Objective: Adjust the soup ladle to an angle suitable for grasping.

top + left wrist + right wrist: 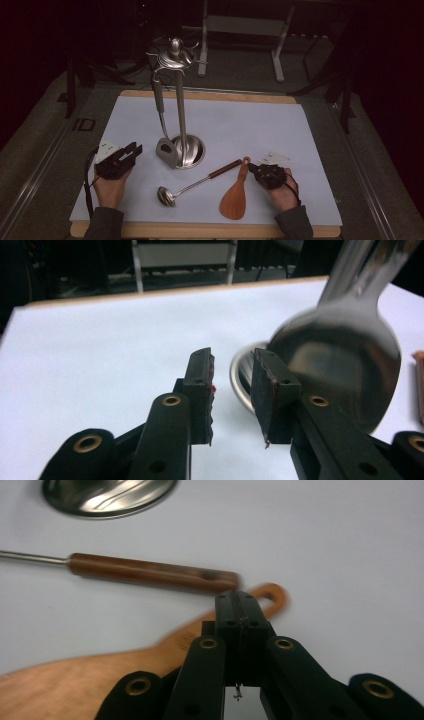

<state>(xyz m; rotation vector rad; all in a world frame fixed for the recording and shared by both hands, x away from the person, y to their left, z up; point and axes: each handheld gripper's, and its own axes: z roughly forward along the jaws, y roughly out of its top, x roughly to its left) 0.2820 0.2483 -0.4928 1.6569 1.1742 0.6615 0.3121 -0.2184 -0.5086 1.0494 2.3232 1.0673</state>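
L claw (131, 150) jaws apart, low; R claw (254, 167) jaws pressed together, both hands gripping.

a dim lab or test room staged for recording, not a real kitchen. the white-topped surface (240, 120) stands alone on grey carpet, with bare metal frame legs (280, 45) in the dark beyond its far edge. on the surface, a steel utensil stand (180, 100) and a few kitchen tools lie laid out like props.

Black claw (232, 390) with brass-ringed screw holes, trailing black cable; dark grey sleeves (104, 222).
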